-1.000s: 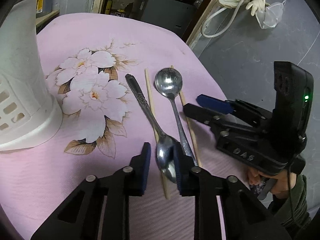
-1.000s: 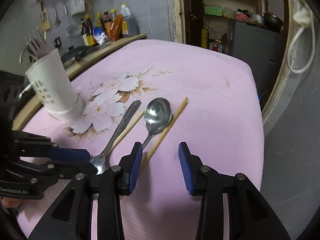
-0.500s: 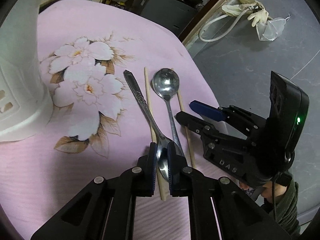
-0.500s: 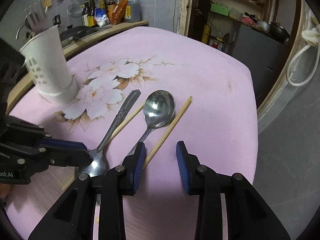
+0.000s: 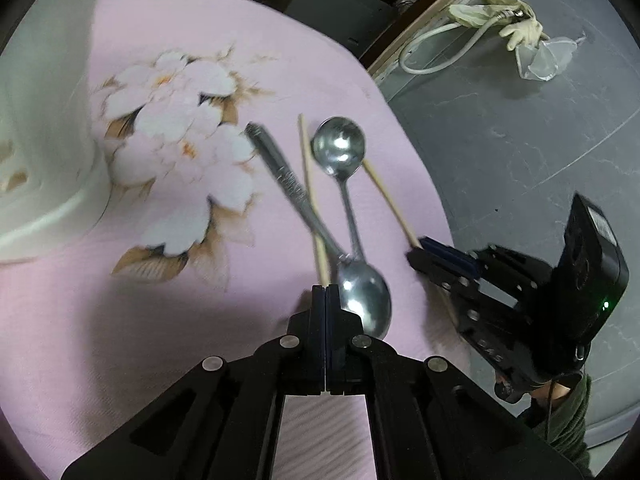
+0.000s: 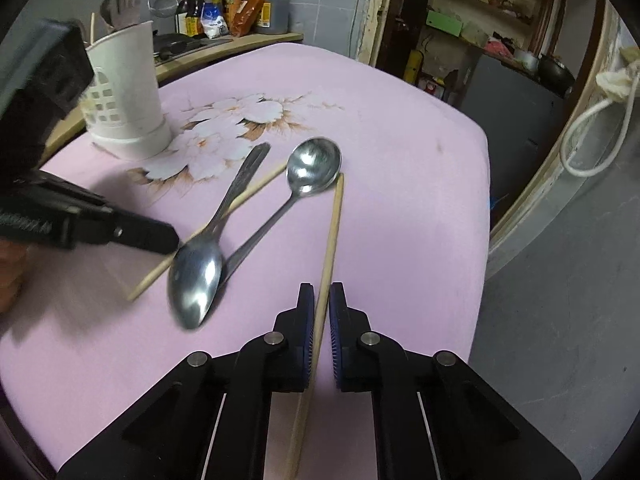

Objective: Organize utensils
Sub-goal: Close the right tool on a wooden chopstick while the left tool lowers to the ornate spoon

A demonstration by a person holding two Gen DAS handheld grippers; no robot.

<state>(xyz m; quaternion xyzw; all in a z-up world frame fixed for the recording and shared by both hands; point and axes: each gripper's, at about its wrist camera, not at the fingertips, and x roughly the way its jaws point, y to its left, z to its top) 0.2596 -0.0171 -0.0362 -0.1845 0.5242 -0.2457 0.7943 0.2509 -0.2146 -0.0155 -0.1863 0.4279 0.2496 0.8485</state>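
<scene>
Left wrist view: raised letters on the right gripper's (image 5: 424, 250) body are partly legible, something like "DAS"; I cannot read them with certainty; the bottle labels (image 6: 208, 20) on the back counter in the right wrist view are too small to read. The left gripper (image 5: 325, 294) has its jaws pressed together with no gap between the blue pads; the patterned-handle spoon (image 5: 362, 296) lies with its bowl just beside the right pad, outside the pads and blurred, its handle running up toward the flower print; whether a pad touches the bowl I cannot tell. The right gripper in its own view (image 6: 320, 312) has its jaws narrowed around the right chopstick (image 6: 332, 224), which runs between the pads with a thin gap on the right side. The round-bowled spoon (image 6: 312, 168) lies between the two chopsticks, its handle end under the other spoon's bowl; the left chopstick (image 6: 256, 188) passes under the patterned handle. The white utensil holder (image 6: 124, 92) stands well apart at the far left of the pink floral surface (image 6: 400, 160).
</scene>
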